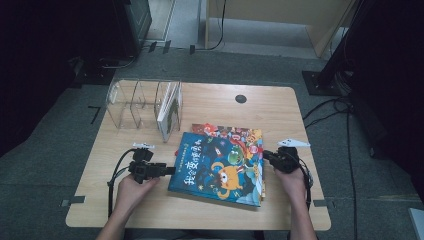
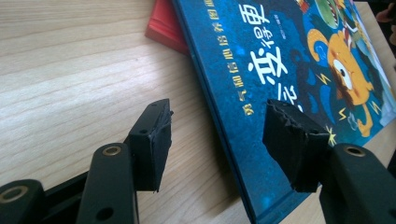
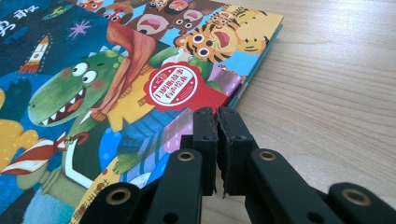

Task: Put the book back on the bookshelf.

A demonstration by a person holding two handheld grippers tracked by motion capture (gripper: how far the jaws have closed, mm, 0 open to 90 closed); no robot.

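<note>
A blue picture book (image 1: 217,170) with an orange monster lies flat on the table, on top of a second colourful book (image 1: 227,131). My left gripper (image 1: 167,171) is at the blue book's left edge. In the left gripper view it (image 2: 217,116) stands open astride that edge, one jaw over bare wood, the other over the blue cover (image 2: 280,70); neither pad presses on it. My right gripper (image 1: 265,155) is at the book's right edge. Seen close, its (image 3: 217,112) pads meet with nothing between them, just beside the cover (image 3: 70,93). The tiger-printed lower book (image 3: 224,37) shows beyond.
A clear acrylic file rack (image 1: 132,102) stands at the back left of the wooden table (image 1: 280,110), with a thin book (image 1: 170,112) upright in its right slot. A round cable hole (image 1: 241,98) sits at the back centre. The lower book's red corner (image 2: 161,23) pokes out.
</note>
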